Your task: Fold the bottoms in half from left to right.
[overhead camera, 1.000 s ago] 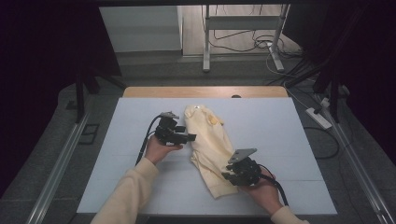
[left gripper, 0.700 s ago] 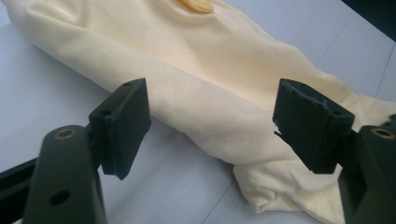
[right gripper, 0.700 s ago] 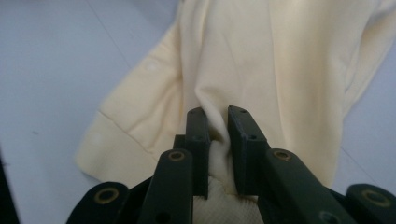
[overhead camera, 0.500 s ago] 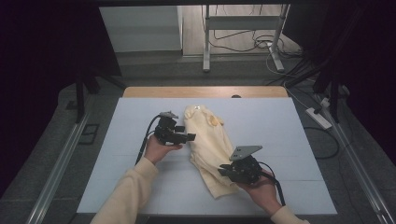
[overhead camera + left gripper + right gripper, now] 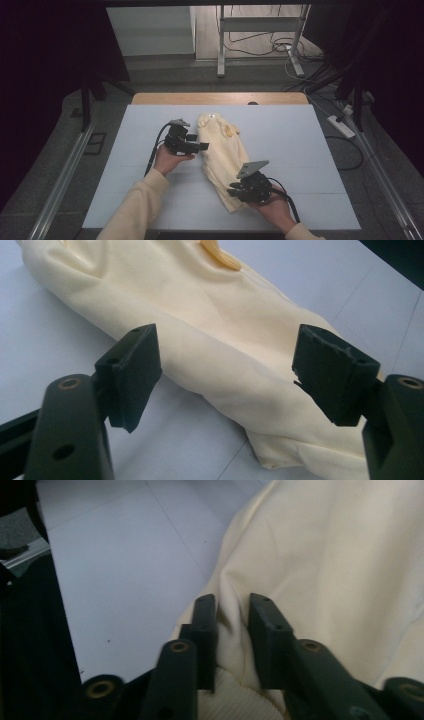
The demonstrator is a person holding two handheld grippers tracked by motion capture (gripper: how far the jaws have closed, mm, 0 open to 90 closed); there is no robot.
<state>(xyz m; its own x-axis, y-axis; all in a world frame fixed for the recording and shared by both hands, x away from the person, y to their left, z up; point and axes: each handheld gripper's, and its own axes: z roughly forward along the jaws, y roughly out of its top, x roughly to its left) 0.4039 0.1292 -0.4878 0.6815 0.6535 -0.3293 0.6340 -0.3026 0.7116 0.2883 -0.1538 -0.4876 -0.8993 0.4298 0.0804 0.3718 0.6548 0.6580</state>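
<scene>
Fingers of the left gripper [image 5: 227, 370] stood wide apart, released, with nothing pressed between their pads; the cream garment [image 5: 225, 335] lay on the table beyond and below them, its long side running across the gap, and whether either pad touched the cloth could not be told. In the high view the left gripper [image 5: 200, 146] sat just beside the garment's [image 5: 222, 160] left edge, pointing toward it, level with its upper half. Fingers of the right gripper [image 5: 232, 630] stood close together with a narrow gap, and a raised fold of the garment [image 5: 320, 570] near its ribbed hem sat in that gap; the jaws had just been opening, and the pads did not clearly press the cloth, so the fold lay between them rather than clamped. In the high view the right gripper [image 5: 239, 189] was at the garment's near end. The garment lay lengthwise on the white table [image 5: 300, 150], its collar at the far end.
</scene>
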